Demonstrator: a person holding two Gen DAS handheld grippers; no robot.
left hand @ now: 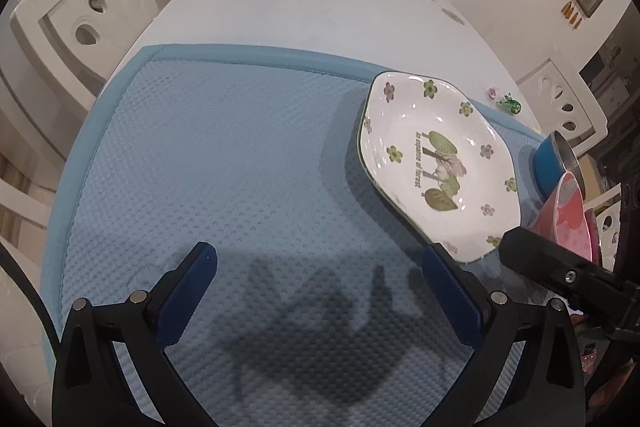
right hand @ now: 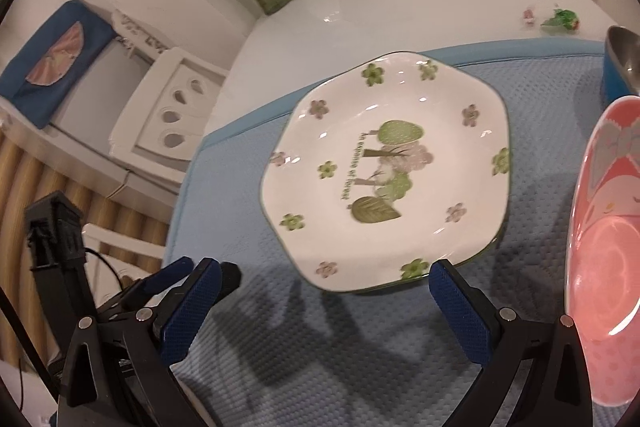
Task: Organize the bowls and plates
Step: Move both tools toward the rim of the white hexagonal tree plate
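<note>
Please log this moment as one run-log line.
left gripper: open, empty | right gripper: open, empty | floral plate: on blue mat | pink bowl: beside plate

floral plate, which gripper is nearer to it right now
Right. The right gripper faces the floral plate, open jaws just short of its near rim. The left gripper is open over bare mat, with the plate off to its right.

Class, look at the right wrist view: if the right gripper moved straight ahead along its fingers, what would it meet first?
Most likely the floral plate. The open right gripper points at its near rim, which sits between the fingers' line. Depth is unclear, and the plate looks tilted, so it may pass just beneath and meet the blue mat instead.
</note>
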